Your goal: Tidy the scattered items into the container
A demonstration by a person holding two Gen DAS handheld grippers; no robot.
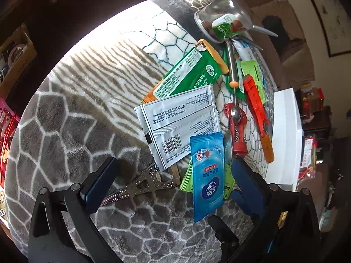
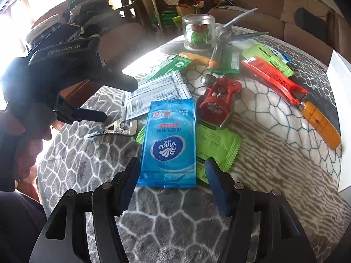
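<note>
A clear plastic jar (image 2: 198, 32) stands at the far edge of the patterned blanket (image 2: 274, 153). Inside it are a green-and-white sachet (image 1: 223, 25) and a few small reddish-brown round pieces (image 1: 237, 25); what these are cannot be told. Everything else lies loose on the blanket.

Nearest the right gripper (image 2: 171, 186) is a blue wipes packet (image 2: 169, 140), lying flat over a light green sachet (image 2: 217, 146). The right jaws stand apart, one on each side of the packet's near end, pads not pressing on it.

Behind the packet lie a white sachet with a barcode (image 2: 153, 94), a dark green sachet (image 1: 193, 72) on an orange one (image 1: 214, 54), a red corkscrew (image 2: 219, 100), a metal scoop with an orange bead (image 2: 214, 62) and a red tool with an orange handle (image 2: 285, 85). A white box (image 1: 284, 135) stands at the edge of the blanket, its inside not visible.

The left gripper (image 1: 173, 175) has its jaws wide apart, holding nothing; below it lie a tower-shaped metal opener (image 1: 140, 186) and the blue packet's corner. In the right view one left finger (image 2: 92, 115) hovers at the opener's narrow end.
</note>
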